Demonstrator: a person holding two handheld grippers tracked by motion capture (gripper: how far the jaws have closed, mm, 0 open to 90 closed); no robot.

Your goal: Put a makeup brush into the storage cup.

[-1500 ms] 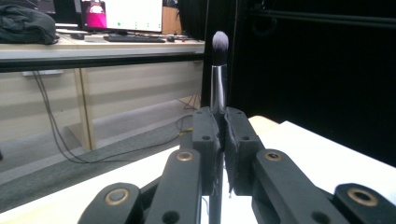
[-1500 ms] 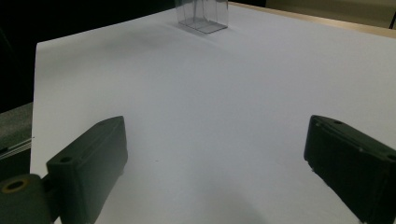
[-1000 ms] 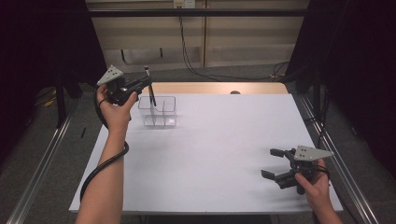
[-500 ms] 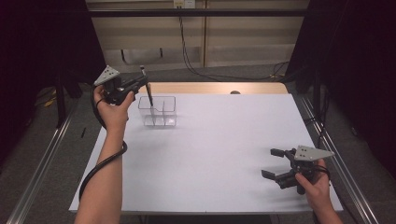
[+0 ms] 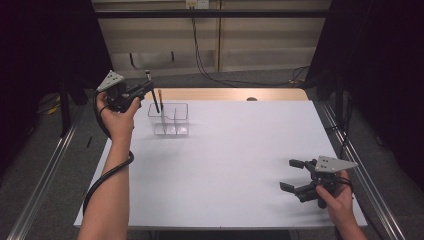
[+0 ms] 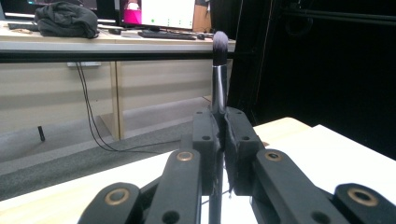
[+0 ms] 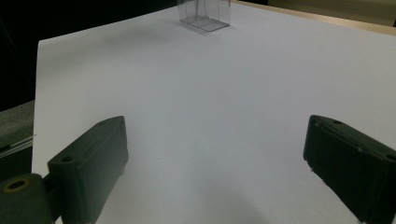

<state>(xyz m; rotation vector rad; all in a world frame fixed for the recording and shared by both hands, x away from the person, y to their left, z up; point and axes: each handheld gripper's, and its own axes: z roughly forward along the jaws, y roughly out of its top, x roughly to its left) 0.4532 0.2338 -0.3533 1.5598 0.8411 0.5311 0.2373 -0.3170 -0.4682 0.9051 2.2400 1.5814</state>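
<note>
Right gripper (image 5: 295, 176) sits low at the near right corner of the white table (image 5: 240, 165), jaws spread wide with nothing between them. It looks parked there, out of the way, while the other hand does the work. Its own view looks across bare table toward the clear organizer (image 7: 204, 13) far off.

Mid table is bare.

Farther back, at the left, the left gripper (image 5: 145, 89) is raised above the table's far left corner, jaws clamped together on a makeup brush (image 6: 218, 79). The grip is on the handle, so the dark bristle tip points up and the lower end is free to go down first. In the high view the brush (image 5: 152, 95) leans, with its lower end at or in the left part of the clear organizer (image 5: 170, 119); whether it touches the bottom I cannot tell. A thin yellowish stick (image 5: 160, 99), likely a pencil, stands in the organizer just beside the brush.

Judgement: brush is being stood in the organizer, bristles up; release not yet done.

Beyond the table are a wooden desk edge and cables.
</note>
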